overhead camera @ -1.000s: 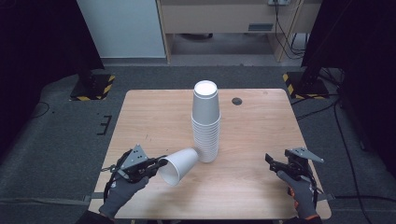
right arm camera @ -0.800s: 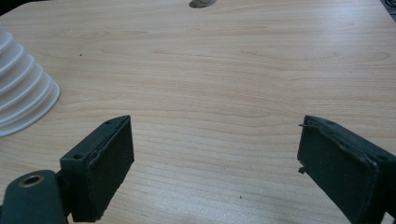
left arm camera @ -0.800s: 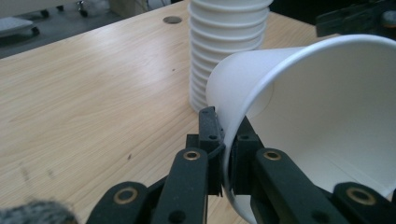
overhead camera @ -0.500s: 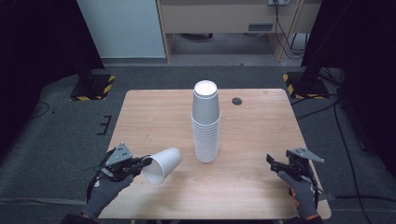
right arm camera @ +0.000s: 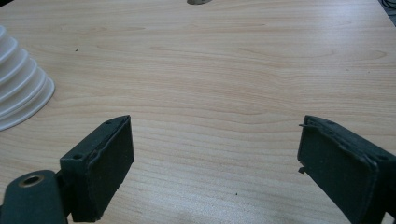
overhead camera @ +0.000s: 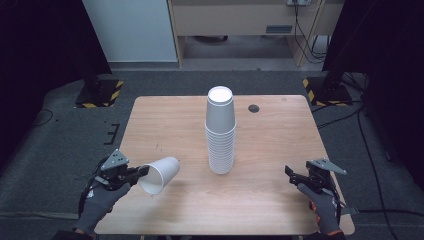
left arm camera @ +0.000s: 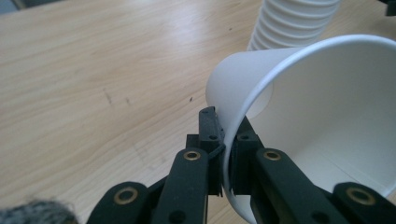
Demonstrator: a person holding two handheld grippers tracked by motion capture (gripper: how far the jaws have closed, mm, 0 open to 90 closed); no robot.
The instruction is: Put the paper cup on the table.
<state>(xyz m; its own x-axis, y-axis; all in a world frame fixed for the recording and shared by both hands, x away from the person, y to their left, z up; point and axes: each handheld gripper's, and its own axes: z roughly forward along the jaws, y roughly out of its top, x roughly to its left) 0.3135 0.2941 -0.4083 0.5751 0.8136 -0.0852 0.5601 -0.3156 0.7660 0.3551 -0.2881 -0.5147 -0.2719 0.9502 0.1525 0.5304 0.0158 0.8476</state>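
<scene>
A tall stack of upturned white paper cups (overhead camera: pixel 220 131) stands at the table's middle; its ribbed rims show at the top of the left gripper view (left arm camera: pixel 294 23) and at the left edge of the right gripper view (right arm camera: pixel 18 93). My left gripper (overhead camera: pixel 142 171) is at the table's front left, shut on the rim of a single white cup (overhead camera: pixel 159 175) that lies tilted on its side, mouth toward the hand. In the left gripper view the jaws pinch the cup's wall (left arm camera: pixel 299 121), one inside and one outside. My right gripper (overhead camera: pixel 291 173) rests open at the front right, nothing between its pads (right arm camera: pixel 107 168).
A small dark round spot (overhead camera: pixel 254 108) sits on the wooden table (overhead camera: pixel 280 135) behind and right of the stack. Dark floor, yellow-black striped stand bases (overhead camera: pixel 102 92) and a cabinet lie beyond the far edge. Bare wood stretches between the stack and the right gripper.
My left gripper has drawn the single cup leftward, away from the stack's base, toward the table's front left corner. The right gripper has stayed where it was.
</scene>
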